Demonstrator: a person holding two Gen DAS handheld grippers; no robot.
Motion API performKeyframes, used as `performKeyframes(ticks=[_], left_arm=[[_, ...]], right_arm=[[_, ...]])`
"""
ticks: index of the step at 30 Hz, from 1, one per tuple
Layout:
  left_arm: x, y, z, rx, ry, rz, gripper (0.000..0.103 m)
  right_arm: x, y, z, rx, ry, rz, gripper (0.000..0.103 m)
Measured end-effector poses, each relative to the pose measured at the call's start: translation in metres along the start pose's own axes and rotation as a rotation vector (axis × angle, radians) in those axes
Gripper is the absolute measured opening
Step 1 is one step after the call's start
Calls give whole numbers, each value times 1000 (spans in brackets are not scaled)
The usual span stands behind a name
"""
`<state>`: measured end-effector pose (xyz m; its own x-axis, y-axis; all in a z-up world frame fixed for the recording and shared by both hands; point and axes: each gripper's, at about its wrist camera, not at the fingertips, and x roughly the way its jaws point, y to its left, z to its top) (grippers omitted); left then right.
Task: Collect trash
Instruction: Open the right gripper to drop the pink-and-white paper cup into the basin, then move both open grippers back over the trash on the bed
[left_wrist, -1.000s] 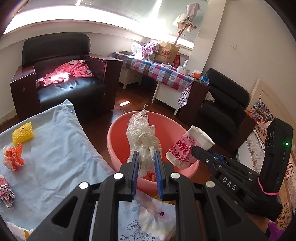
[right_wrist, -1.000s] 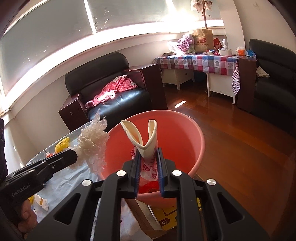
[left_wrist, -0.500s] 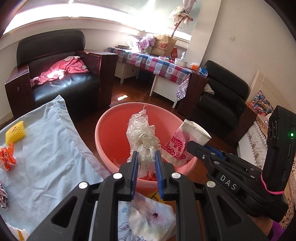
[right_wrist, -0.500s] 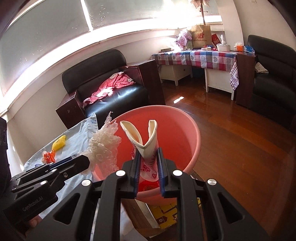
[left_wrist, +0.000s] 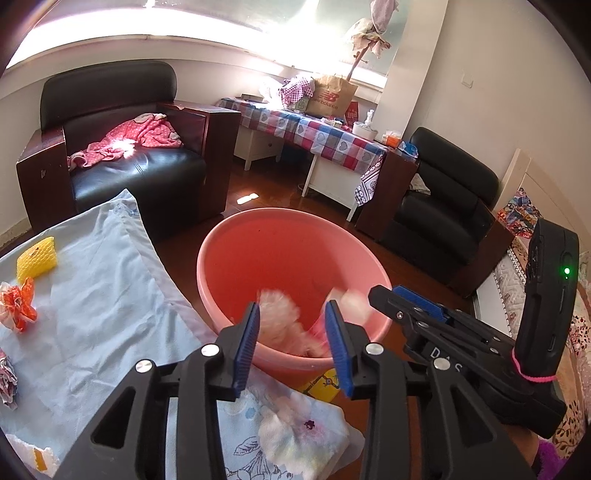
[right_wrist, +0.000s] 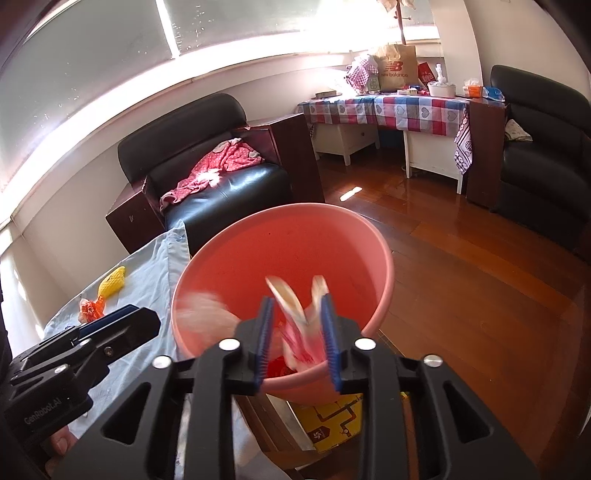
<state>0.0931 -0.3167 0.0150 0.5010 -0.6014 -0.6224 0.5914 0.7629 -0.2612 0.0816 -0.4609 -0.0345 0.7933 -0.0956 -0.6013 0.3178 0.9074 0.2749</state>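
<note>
A pink basin (left_wrist: 236, 254) (right_wrist: 384, 258) stands past the table edge, below both grippers. My left gripper (left_wrist: 293, 341) is open over it; a crumpled clear plastic wrapper (left_wrist: 280, 314) drops blurred between its pads into the basin. My right gripper (right_wrist: 297, 339) is open too; a squashed red-and-white paper cup (right_wrist: 295, 325) falls blurred between its fingers. The right gripper shows in the left wrist view (left_wrist: 402, 302), the left gripper in the right wrist view (right_wrist: 122, 325). On the light blue cloth (left_wrist: 92, 295) lie a yellow foam net (left_wrist: 37, 258) and an orange wrapper (left_wrist: 18, 306).
More scraps lie at the cloth's left edge (left_wrist: 7, 376) and a crumpled tissue (left_wrist: 295, 432) near the front. A black armchair (left_wrist: 122, 162) stands behind the table, a checked-cloth table (left_wrist: 325, 136) and a black sofa (left_wrist: 443, 206) beyond wooden floor (right_wrist: 480, 295).
Both grippers have opened. The plastic wrapper and the paper cup have left the pads and are falling into the basin.
</note>
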Motion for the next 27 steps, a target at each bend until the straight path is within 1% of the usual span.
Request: performKeyframes(ticks=[5, 13, 17, 23, 27], left_arm=[[-11, -1, 0, 6, -21, -4, 41], [-34, 5, 0, -26, -59, -9, 45], [-49, 13, 0, -41, -79, 4, 50], [-71, 32, -4, -69, -104, 40, 52], [-87, 50, -9, -105, -116, 69, 53]], right_arm=[[-6, 0, 0, -4, -9, 11, 33], [-23, 11, -3, -47, -49, 42, 33], [-31, 20, -3, -66, -57, 65, 33], [-38, 37, -7, -113, -54, 114, 33], [-39, 55, -12, -139, -36, 152, 33]])
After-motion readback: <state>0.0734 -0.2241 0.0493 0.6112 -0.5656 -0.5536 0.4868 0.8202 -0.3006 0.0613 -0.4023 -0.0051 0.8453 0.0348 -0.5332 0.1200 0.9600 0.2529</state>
